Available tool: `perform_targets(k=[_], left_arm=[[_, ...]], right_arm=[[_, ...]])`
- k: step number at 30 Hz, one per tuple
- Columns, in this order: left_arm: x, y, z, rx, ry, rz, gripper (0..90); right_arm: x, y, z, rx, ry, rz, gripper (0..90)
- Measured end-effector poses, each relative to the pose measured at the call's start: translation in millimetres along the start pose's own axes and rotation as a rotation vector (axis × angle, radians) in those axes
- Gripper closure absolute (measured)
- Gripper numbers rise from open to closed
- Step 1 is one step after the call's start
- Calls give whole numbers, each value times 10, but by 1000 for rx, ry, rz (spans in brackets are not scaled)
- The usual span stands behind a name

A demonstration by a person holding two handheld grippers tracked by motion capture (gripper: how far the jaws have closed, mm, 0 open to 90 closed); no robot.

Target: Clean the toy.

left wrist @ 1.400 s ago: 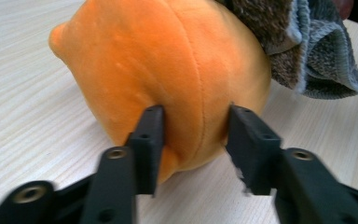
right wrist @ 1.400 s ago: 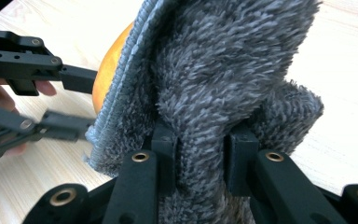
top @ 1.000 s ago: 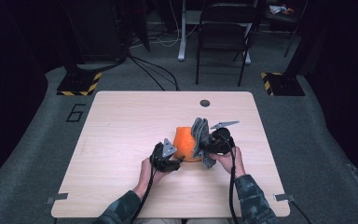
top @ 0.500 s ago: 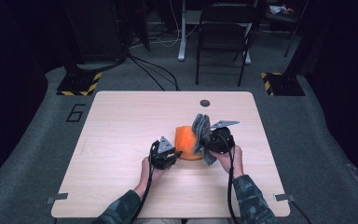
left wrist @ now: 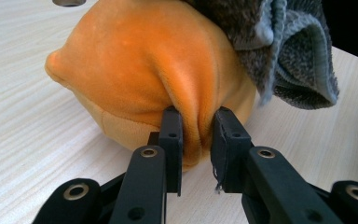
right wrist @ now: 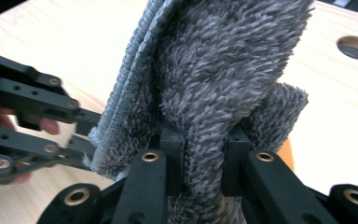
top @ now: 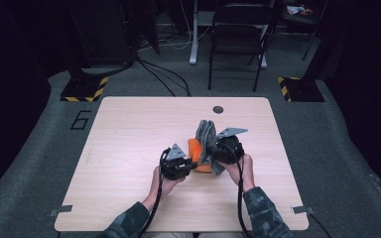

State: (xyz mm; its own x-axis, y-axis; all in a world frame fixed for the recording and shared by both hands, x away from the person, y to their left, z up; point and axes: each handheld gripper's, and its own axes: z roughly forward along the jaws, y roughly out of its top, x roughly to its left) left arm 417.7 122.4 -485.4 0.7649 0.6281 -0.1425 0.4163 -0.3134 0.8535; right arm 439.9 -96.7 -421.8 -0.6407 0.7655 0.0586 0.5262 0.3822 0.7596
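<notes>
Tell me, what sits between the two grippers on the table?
In the high view, an orange plush thing and a grey fuzzy cloth lie between the left gripper and right gripper.

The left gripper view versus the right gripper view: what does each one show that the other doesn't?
The left gripper view alone shows the left gripper, whose jaws have just been closing, pinching a fold of the orange plush. The right gripper view alone shows the right gripper clamped on the grey towel, with bare fingers at the left. Both share the grey towel, the pale wooden table and its round hole.
</notes>
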Motion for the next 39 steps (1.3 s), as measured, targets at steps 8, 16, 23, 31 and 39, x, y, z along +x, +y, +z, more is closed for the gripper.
perform_targets(k=[8, 16, 23, 31, 39], left_arm=[[36, -20, 12, 1, 0, -5, 747], [39, -27, 17, 2, 0, -11, 744], [50, -28, 10, -10, 0, -21, 746], [21, -20, 8, -4, 1, -9, 742], [7, 17, -7, 19, 53, 35, 505]], right_arm=[[-233, -104, 0, 44, -68, 60, 760], [-470, -250, 25, 80, -91, 139, 763], [-466, -148, -195, 7, -78, 144, 771], [78, 48, -64, 34, -56, -39, 771], [-33, -68, 78, 56, -26, 7, 772]])
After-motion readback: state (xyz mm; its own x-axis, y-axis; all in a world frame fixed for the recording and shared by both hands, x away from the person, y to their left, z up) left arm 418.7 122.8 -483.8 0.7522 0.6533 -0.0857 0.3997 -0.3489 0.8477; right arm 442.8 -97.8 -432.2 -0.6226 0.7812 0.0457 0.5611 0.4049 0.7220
